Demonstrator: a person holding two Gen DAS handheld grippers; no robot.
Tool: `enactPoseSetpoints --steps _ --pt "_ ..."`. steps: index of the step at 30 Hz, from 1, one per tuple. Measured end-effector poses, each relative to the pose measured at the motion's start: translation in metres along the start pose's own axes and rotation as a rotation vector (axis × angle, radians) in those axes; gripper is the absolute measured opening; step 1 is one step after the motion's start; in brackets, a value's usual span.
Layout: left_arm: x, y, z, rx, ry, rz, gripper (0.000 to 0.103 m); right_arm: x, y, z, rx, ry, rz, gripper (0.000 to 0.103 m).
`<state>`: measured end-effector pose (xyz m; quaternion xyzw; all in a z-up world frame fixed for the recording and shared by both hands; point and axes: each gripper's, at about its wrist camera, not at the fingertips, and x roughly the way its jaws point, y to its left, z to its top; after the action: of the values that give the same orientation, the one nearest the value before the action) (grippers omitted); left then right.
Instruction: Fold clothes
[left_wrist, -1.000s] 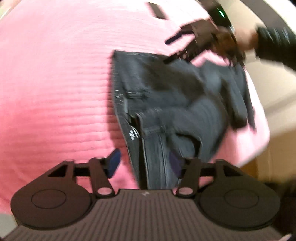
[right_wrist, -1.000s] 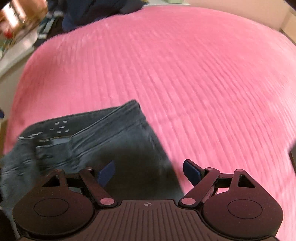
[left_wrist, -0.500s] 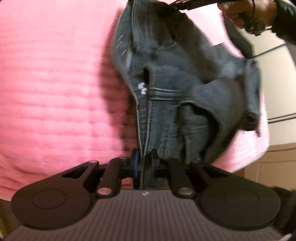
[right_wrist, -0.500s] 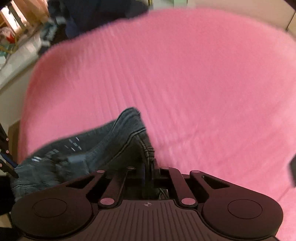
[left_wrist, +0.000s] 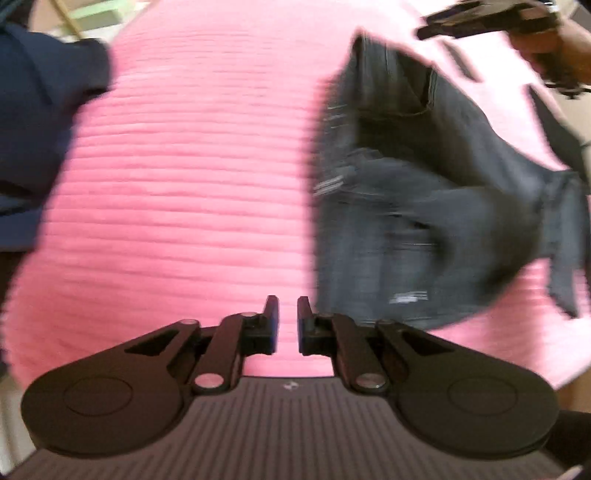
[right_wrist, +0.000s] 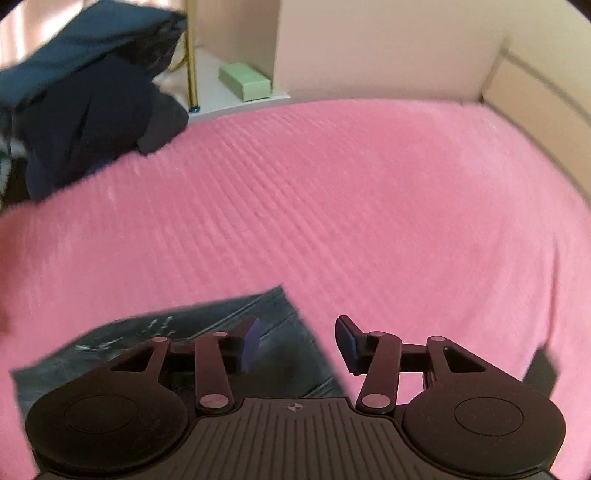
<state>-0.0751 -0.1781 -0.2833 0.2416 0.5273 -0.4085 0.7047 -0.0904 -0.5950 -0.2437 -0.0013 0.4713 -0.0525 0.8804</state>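
Dark denim jeans (left_wrist: 424, 192) bunched on pink blanket (left_wrist: 184, 166), right of left gripper (left_wrist: 288, 321): nearly closed, narrow gap, nothing between. Right gripper (right_wrist: 295, 345) opening above jeans' far corner, no cloth pinched (released for regrip, probably). Navy clothes pile (right_wrist: 85, 99) far left, green box (right_wrist: 245, 81) beyond; nothing blocking.

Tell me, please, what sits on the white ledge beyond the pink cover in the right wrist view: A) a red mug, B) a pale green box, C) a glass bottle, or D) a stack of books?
B: a pale green box rests on the white ledge just behind the far edge of the pink cover.
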Motion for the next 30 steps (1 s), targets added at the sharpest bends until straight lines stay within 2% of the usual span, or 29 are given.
enactPoseSetpoints --steps 2,4,5,6,7,8,11,14,17,20,24,27,28,29,30 --pt "-0.008 -0.005 0.0 0.031 -0.046 -0.001 0.011 -0.018 0.003 -0.031 0.043 0.039 -0.022 0.05" --pt "-0.012 -0.016 0.001 0.095 -0.071 -0.027 0.023 -0.041 0.0 -0.072 0.103 0.087 -0.055 0.051" --pt "-0.009 -0.03 0.004 0.146 -0.076 -0.047 0.025 -0.057 -0.005 -0.095 0.153 0.119 -0.083 0.054" --pt "-0.005 -0.048 0.006 0.202 -0.08 -0.068 0.03 -0.071 -0.005 -0.118 0.206 0.15 -0.114 0.06" --pt "0.0 -0.065 0.009 0.257 -0.084 -0.089 0.031 -0.088 -0.007 -0.145 0.281 0.18 -0.155 0.075" --pt "0.005 -0.085 0.011 0.317 -0.087 -0.123 0.033 -0.107 -0.009 -0.175 0.361 0.21 -0.198 0.082" --pt "0.018 -0.146 0.012 0.487 -0.103 -0.221 0.038 -0.161 -0.014 -0.252 0.605 0.289 -0.311 0.082" --pt "0.027 -0.207 0.012 0.654 -0.128 -0.282 0.045 -0.199 -0.01 -0.324 0.816 0.317 -0.385 0.082" --pt "0.04 -0.27 0.01 0.811 -0.165 -0.311 0.051 -0.199 -0.01 -0.371 0.93 0.32 -0.371 0.082" --pt "0.059 -0.322 0.012 0.912 -0.186 -0.305 0.051 -0.179 -0.009 -0.402 0.976 0.35 -0.376 0.082" --pt "0.103 -0.372 0.016 1.004 -0.156 -0.233 0.051 -0.171 -0.013 -0.436 1.107 0.341 -0.351 0.082" --pt "0.125 -0.398 0.014 1.051 -0.119 -0.161 0.049 -0.182 -0.014 -0.462 1.222 0.243 -0.282 0.082" --pt "0.128 -0.401 0.012 1.061 -0.111 -0.136 0.043 -0.185 -0.014 -0.472 1.262 0.201 -0.251 0.082" --pt "0.13 -0.403 0.009 1.072 -0.102 -0.11 0.042 -0.189 -0.017 -0.478 1.284 0.17 -0.222 0.069" --pt "0.132 -0.407 0.008 1.085 -0.092 -0.083 0.034 -0.192 -0.022 -0.484 1.298 0.145 -0.185 0.047"
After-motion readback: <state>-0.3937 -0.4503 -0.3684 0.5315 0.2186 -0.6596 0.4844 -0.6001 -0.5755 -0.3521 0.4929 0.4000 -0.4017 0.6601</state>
